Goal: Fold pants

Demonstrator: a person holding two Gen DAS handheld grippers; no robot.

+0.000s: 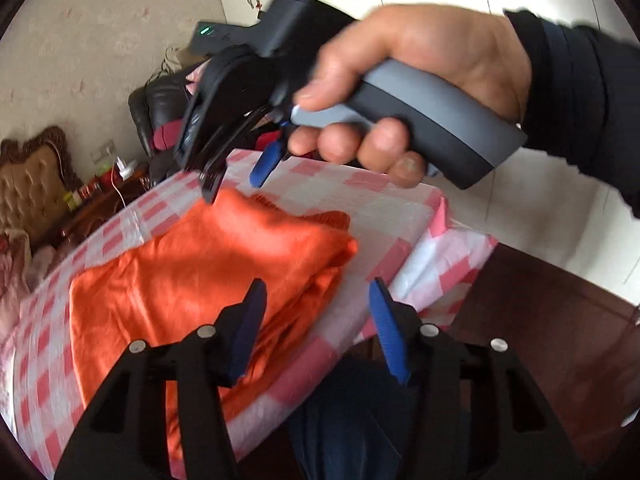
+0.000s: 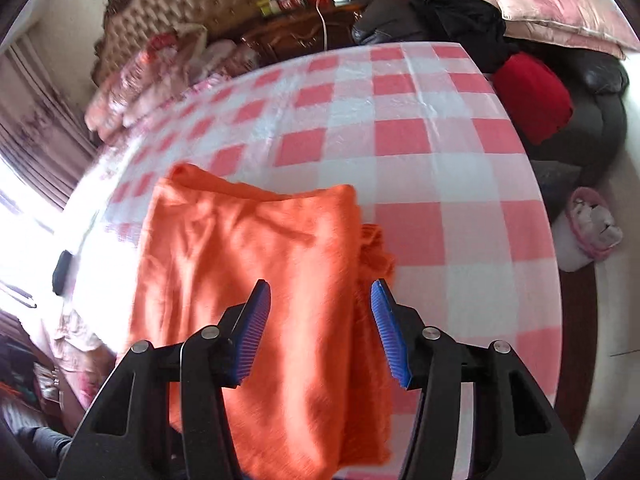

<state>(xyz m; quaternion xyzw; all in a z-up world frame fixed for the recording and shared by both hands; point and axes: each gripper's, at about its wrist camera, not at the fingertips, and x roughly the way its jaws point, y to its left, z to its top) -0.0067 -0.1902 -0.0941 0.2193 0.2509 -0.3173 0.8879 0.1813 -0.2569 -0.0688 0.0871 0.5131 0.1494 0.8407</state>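
orange pants (image 2: 256, 280) lie folded on the pink-checked bench (image 2: 420, 140), lower centre of the frame. right hand-held gripper (image 2: 318, 320) hovers over them, jaws partly apart, gripping nothing. left hand-held gripper (image 1: 318, 320) sits at the pants' near edge, jaws likewise apart and empty.

Folded pants (image 2: 256, 280) lie on the table (image 2: 440, 152), both tongs above them.

Bright daylight pours in, blowing out the window (image 2: 24, 216) side to white glare; motion blur smears the orange pants (image 2: 256, 280), fisheye bends the dark-vignetted edges.
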